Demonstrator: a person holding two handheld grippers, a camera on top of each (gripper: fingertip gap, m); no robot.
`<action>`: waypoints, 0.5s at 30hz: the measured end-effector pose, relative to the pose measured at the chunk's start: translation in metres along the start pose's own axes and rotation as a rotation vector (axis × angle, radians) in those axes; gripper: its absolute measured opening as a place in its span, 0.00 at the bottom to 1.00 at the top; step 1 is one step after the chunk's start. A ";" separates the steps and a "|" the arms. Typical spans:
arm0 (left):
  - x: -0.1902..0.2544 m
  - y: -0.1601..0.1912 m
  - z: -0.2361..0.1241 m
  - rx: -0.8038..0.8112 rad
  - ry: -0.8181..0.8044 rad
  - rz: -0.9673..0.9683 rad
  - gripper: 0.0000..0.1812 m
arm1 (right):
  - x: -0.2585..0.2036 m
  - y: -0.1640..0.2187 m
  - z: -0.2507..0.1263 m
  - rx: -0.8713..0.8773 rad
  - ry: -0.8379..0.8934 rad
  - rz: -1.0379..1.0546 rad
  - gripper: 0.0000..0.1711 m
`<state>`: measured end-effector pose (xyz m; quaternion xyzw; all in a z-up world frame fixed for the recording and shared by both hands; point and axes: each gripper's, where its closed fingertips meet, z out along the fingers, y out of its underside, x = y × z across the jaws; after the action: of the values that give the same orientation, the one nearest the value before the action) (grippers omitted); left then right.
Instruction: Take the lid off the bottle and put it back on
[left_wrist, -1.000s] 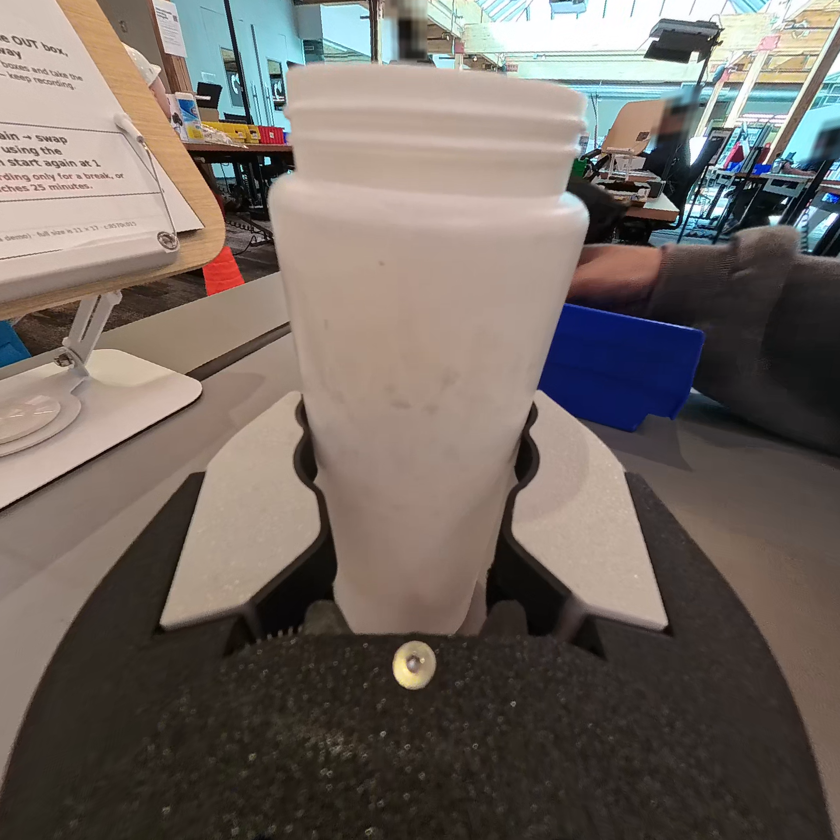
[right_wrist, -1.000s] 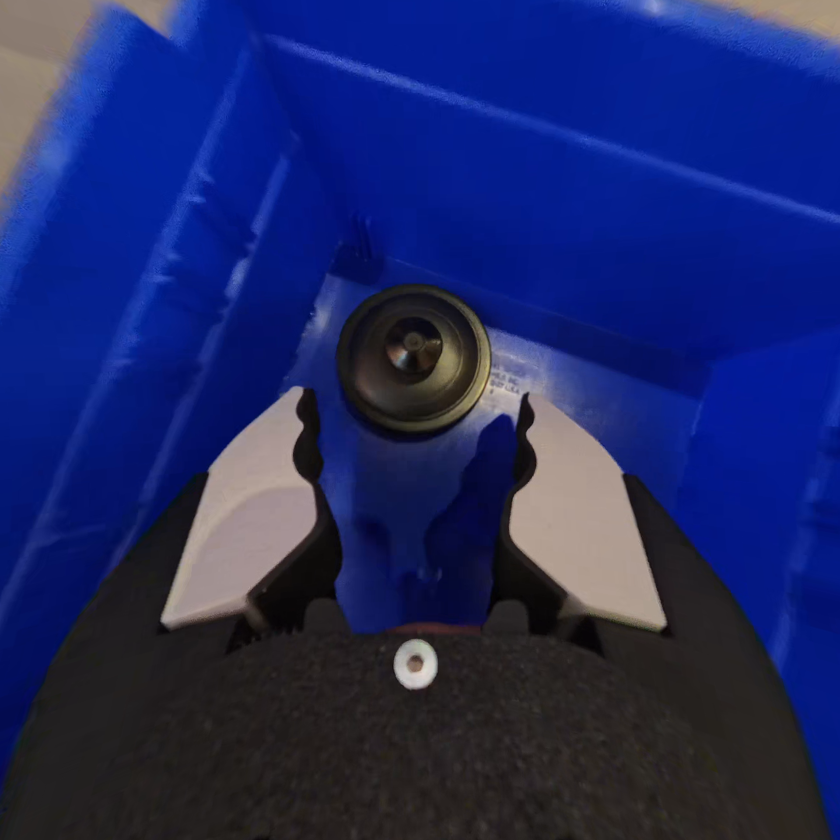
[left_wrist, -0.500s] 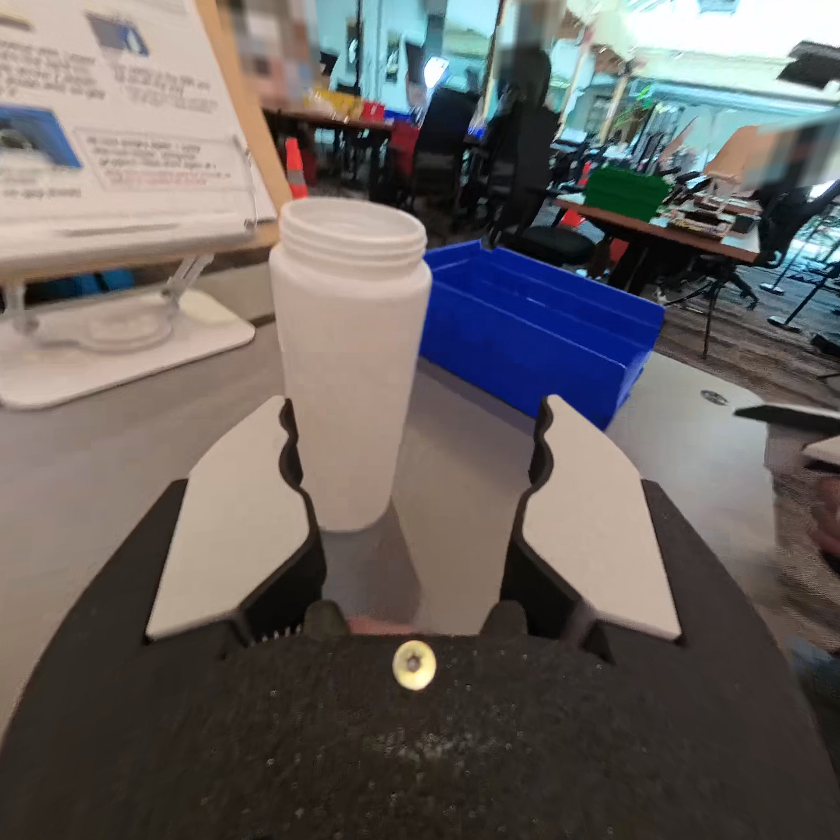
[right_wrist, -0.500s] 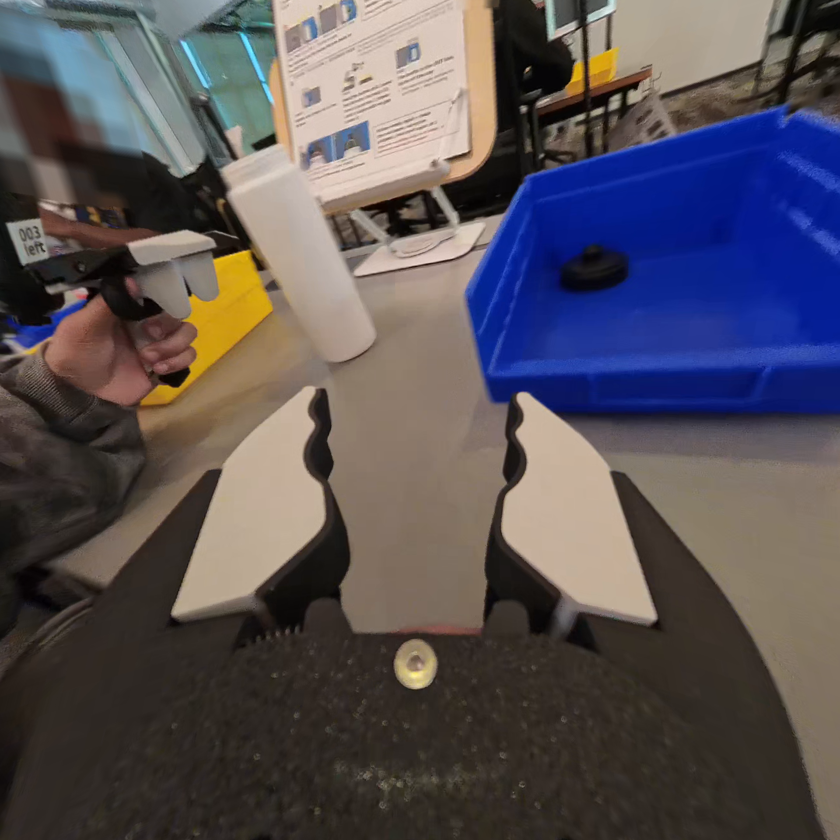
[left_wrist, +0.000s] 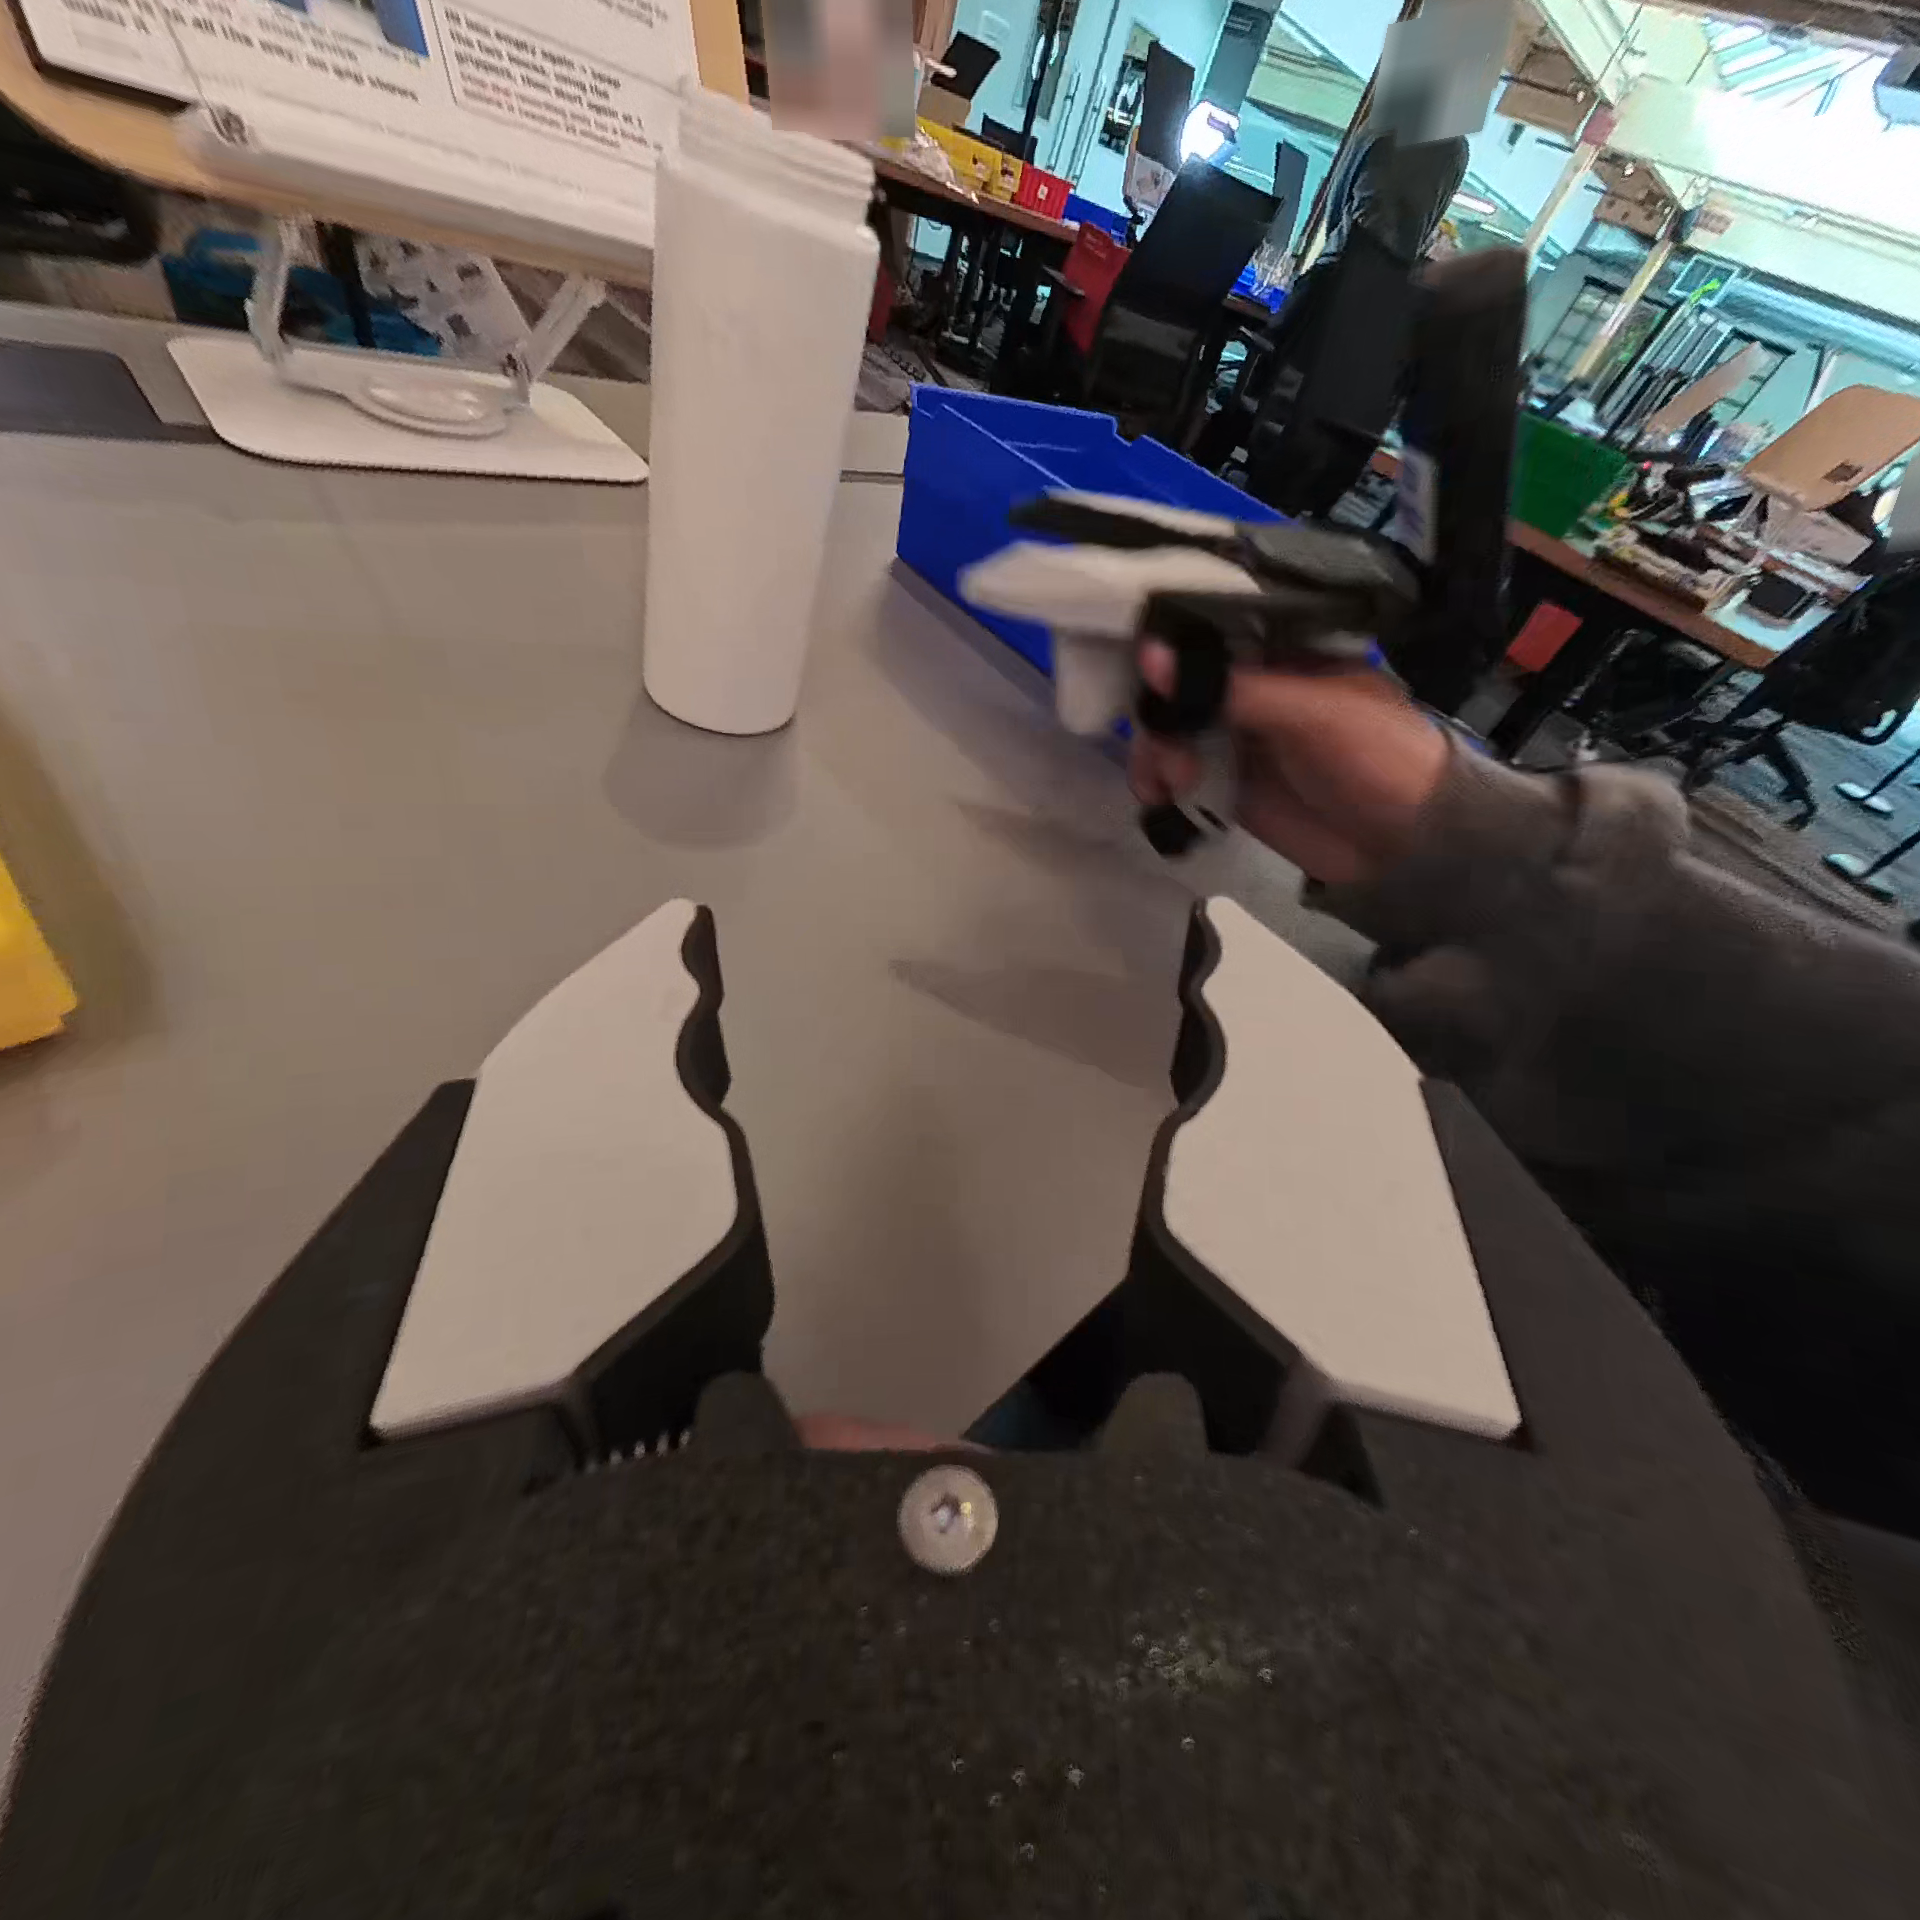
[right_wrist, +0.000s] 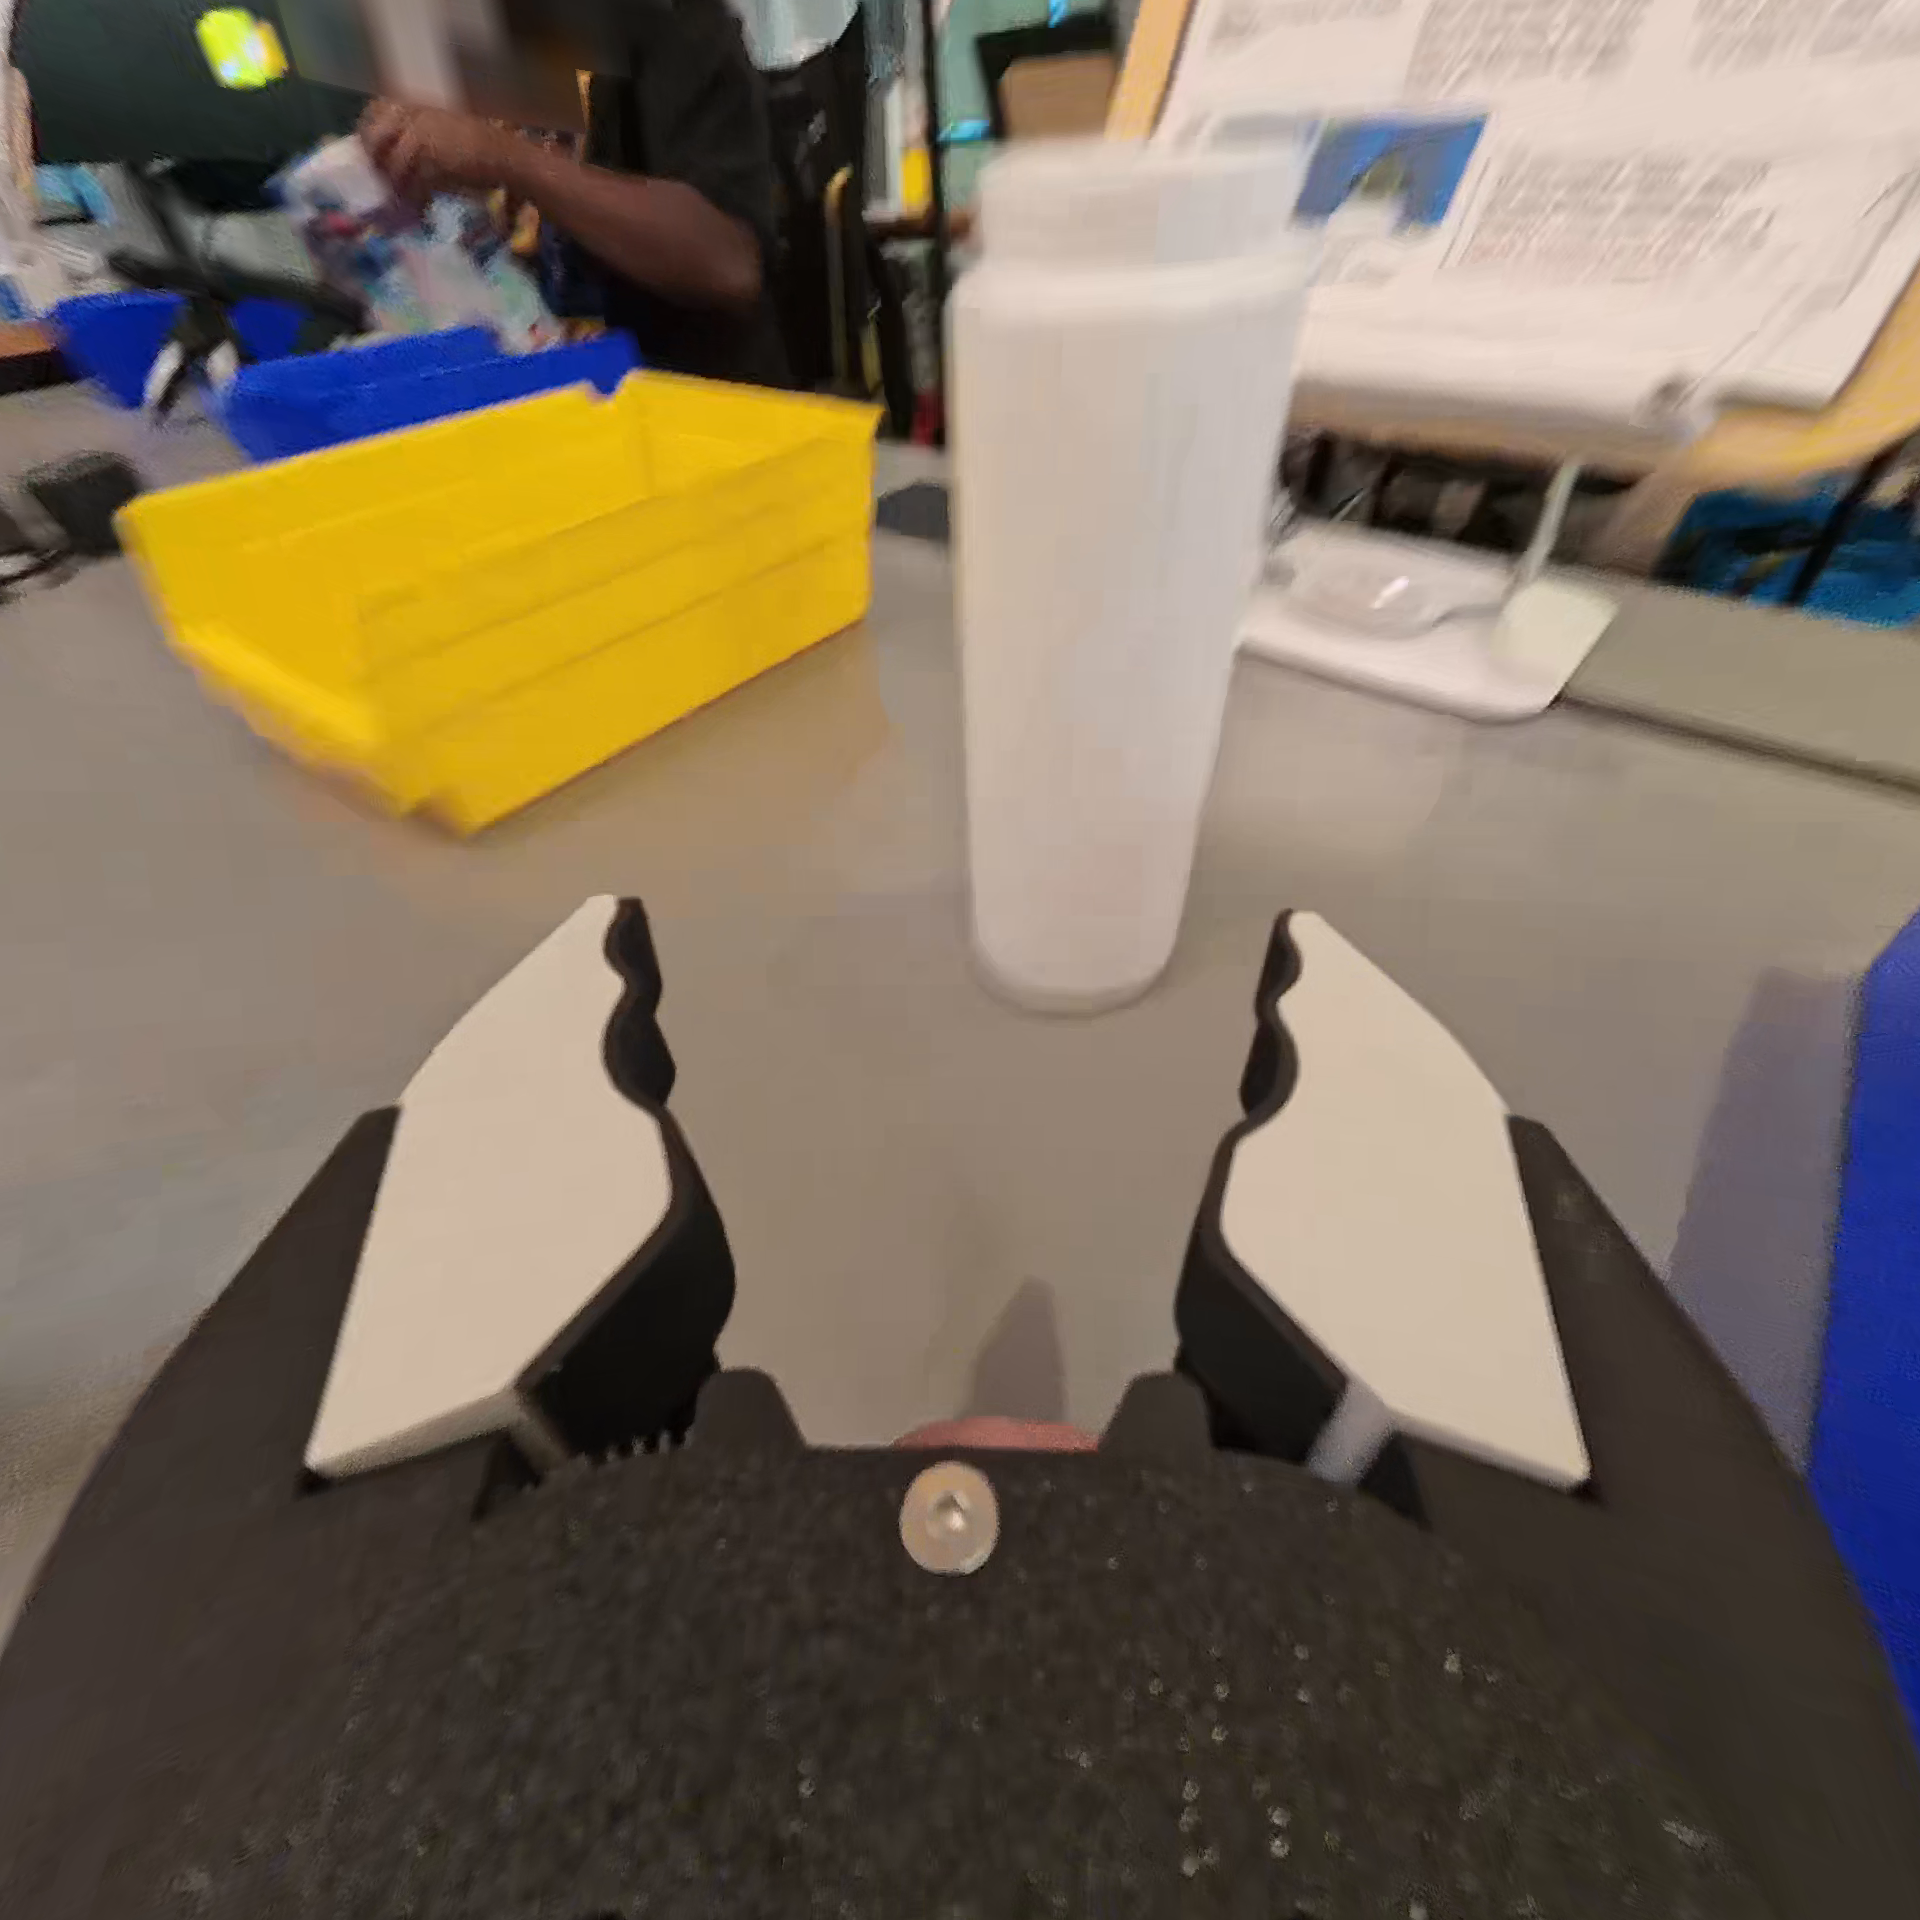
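Currently uncapped: tall white plastic bottle, upright on the grey table, threaded neck bare, nothing touching it. No lid to be seen in either view, so judged mid-task, with the capping half not yet done.

From the left gripper, at 11 o'clock and well apart. From the right gripper, at 12 to 1 o'clock, near, just beyond the fingertips. Wide open on each side, nothing gripped.

Open blue plastic bin at 1 o'clock in the left wrist view, near the bottle's right side. Shallow yellow plastic bin at 10 o'clock in the right wrist view. White document stand behind the bottle at 1 to 2 o'clock.

Risks, by judgement only:
- **Tipping or skidding:** Tall, narrow, unheld and probably light. Likely to go over if clipped by a finger of the right gripper in passing, or if pressed off-centre with a lid while unbraced.
- **Spinning:** Likely to turn with the lid instead of threading unless clamped by the left gripper first.
- **Cross-threading:** Possible with a lid brought down tilted.
- **Thin margin:** Heavy blur in the right wrist view, hinting at quick motion close to the bottle.
- **Fumbled pick:** With the lid out of sight, some chance of a blind reach.
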<state>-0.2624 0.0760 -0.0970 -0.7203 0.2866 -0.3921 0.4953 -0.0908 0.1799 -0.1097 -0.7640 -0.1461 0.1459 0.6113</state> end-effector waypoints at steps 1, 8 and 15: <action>-0.002 0.000 0.000 0.001 -0.011 0.015 0.46 | 0.013 -0.017 0.022 0.036 0.040 -0.008 0.63; -0.016 0.000 -0.010 0.013 -0.035 -0.042 0.44 | 0.031 -0.044 0.119 -0.127 -0.133 0.172 0.51; -0.012 0.004 -0.008 -0.010 0.026 -0.113 0.43 | 0.044 -0.104 0.007 0.052 -0.088 0.134 0.51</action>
<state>-0.2755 0.0802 -0.1023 -0.7325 0.2539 -0.4274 0.4652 -0.0580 0.2251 -0.0113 -0.7486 -0.1175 0.2239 0.6129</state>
